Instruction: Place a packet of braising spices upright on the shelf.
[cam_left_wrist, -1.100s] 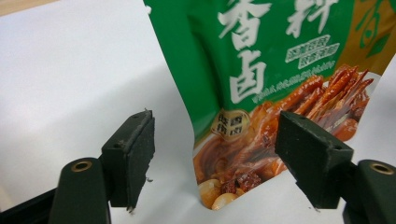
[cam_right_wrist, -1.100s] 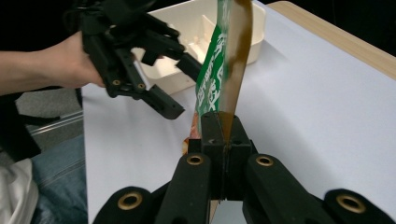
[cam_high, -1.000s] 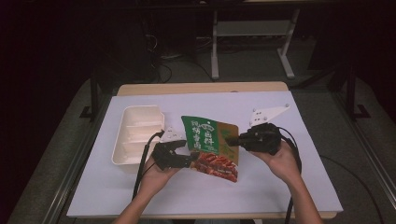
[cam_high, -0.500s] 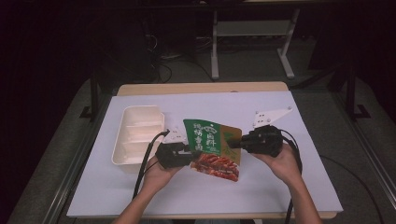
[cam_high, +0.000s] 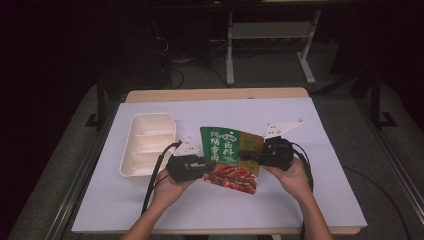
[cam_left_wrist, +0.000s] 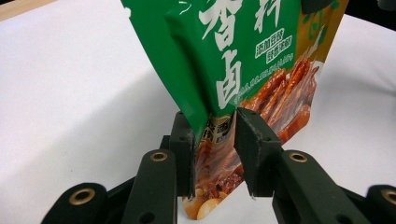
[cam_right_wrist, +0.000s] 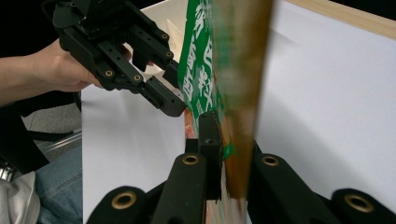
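Closing in from the pouch's near-left edge, the left gripper (cam_high: 200, 164) has just been drawing its jaws together, and the left gripper view shows them now flanking the lower edge of the sauce pouch (cam_left_wrist: 243, 70), one pad against the film and the other at or just off its printed face, so a firm clamp cannot be confirmed. Compared with the earlier high view, the pouch (cam_high: 231, 156) now stands more upright and slightly lower between the two hands, above the white table (cam_high: 310, 200). Opposite it, the right gripper (cam_high: 248, 154) has its jaws drawn in on the pouch's right edge; the right gripper view shows the brown side of the pouch (cam_right_wrist: 243, 93) pinched between them, with the left gripper (cam_right_wrist: 175, 105) arriving at the green face beyond. The white compartment tray (cam_high: 150, 145) lies untouched just beside the left hand (cam_high: 167, 187), its sections bare. Judged from this arrangement, the pouch has passed from a one-sided hold to a two-sided one, which suits either pulling the film apart or steadying it for tipping toward the tray; the left side's grip looks the less secure of the two.
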